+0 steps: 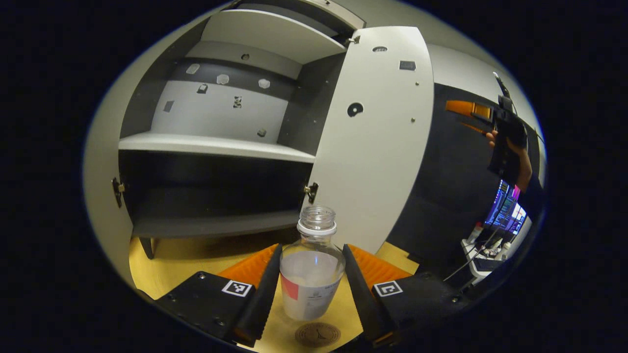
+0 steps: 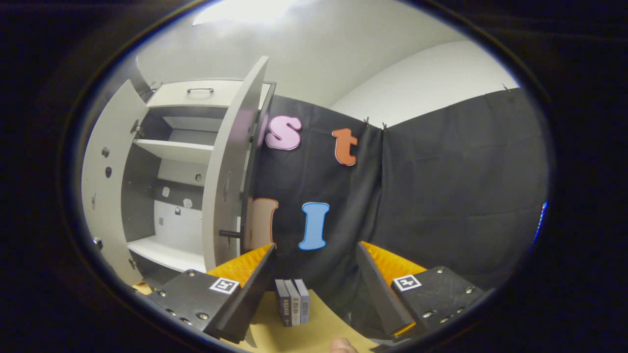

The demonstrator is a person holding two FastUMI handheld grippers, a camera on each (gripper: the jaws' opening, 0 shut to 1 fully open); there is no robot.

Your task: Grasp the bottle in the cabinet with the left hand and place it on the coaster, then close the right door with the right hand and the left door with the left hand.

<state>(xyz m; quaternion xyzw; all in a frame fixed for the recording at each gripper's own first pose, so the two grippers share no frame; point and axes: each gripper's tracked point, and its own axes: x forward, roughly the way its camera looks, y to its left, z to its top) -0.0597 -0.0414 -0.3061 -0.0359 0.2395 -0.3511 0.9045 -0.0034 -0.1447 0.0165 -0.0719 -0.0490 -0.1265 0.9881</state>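
Bottle carry, coaster drop pending.
Left gripper [image 1: 312,287] pinches bottle [image 1: 311,274], just above and behind the near coaster [image 1: 317,335]; next move lowers it squarely there. Right gripper [image 2: 314,289] spread, empty, right door [image 2: 230,171] open to its left.

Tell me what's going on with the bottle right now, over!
Left hand-held gripper around bottle, above coaster; grip unclear. Right hand-held gripper open, empty. Both cabinet doors open.
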